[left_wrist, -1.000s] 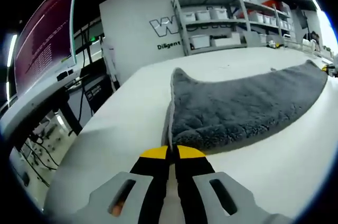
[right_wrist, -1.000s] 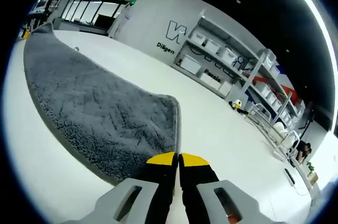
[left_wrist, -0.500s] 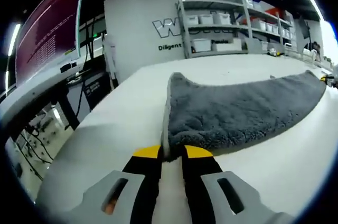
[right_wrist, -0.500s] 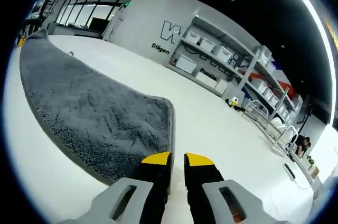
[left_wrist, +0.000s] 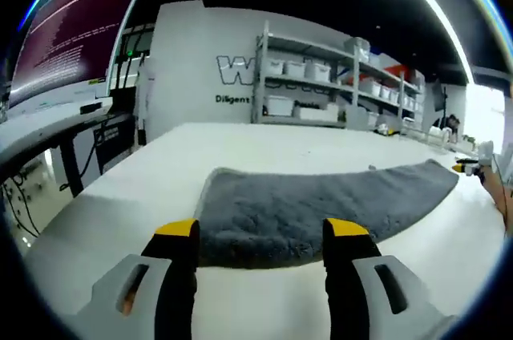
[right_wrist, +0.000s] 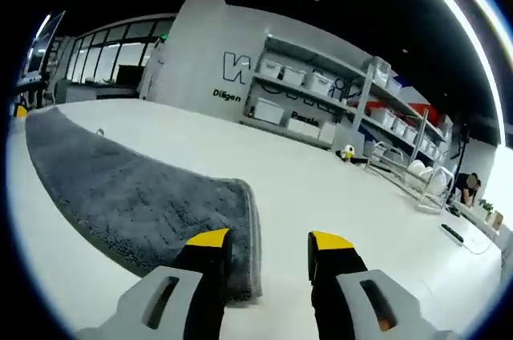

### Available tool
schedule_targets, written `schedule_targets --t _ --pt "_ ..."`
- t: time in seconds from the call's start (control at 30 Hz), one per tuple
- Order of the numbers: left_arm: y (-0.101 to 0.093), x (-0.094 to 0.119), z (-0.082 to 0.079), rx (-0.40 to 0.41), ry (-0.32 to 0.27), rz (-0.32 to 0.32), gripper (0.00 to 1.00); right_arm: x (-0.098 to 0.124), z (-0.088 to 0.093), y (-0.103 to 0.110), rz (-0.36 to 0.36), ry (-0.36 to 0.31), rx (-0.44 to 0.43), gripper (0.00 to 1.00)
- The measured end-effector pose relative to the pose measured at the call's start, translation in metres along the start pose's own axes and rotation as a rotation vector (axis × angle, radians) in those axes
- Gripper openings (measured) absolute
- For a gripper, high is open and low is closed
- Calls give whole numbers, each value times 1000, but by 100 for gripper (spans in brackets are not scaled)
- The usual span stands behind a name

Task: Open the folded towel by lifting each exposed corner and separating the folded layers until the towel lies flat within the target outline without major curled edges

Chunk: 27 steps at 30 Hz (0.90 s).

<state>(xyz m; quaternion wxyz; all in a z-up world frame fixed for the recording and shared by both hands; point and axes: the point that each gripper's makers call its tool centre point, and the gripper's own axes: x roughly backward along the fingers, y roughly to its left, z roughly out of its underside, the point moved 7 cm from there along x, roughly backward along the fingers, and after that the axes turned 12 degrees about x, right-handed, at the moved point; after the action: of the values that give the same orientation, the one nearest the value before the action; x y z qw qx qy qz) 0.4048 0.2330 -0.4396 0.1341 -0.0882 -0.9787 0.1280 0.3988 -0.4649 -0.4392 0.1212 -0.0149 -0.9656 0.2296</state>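
Two hand-held grippers, left (left_wrist: 260,232) and right (right_wrist: 268,240), stand released; soft, limp towel (left_wrist: 321,208) best pinched at corners.

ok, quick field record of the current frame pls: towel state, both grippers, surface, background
towel: grey plush towel, spread along the white table; near corner between the left gripper's jaws
towel edge: one end lies by the right gripper, its edge slightly raised
left gripper: open, jaws wide apart, holding nothing
right gripper: open, holding nothing, left jaw over the towel's corner
other gripper: yellow tip seen at the towel's far end
background: shelving with white bins, wall lettering, monitor with text
target outline: cannot tell
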Motion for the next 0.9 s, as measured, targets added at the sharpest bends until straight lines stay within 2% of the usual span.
schedule_targets --t 0.13,0.2,0.33,0.43,0.53,0.73,0.9 --pt "-7 -2 0 29 1 52 85 -8 -12 -3 -53 -46 -49 59" --pt "-10 -3 1 18 16 80 89 -12 -13 -2 -67 -42 -54 70" --pt "-22 -3 -2 -8 -9 136 99 -17 -21 7 -130 -74 -73 88" --pt "-23 -4 -6 -15 -31 156 99 -19 -21 12 -160 -65 -66 97" --pt "-24 -6 -6 -15 -30 159 99 -22 -19 16 -189 -44 -41 99" --pt "-23 -4 -4 -11 -28 147 99 -17 -20 26 -237 -51 -32 99" --pt "-25 -5 -3 -1 -19 175 99 -16 -24 32 -269 -77 -43 99"
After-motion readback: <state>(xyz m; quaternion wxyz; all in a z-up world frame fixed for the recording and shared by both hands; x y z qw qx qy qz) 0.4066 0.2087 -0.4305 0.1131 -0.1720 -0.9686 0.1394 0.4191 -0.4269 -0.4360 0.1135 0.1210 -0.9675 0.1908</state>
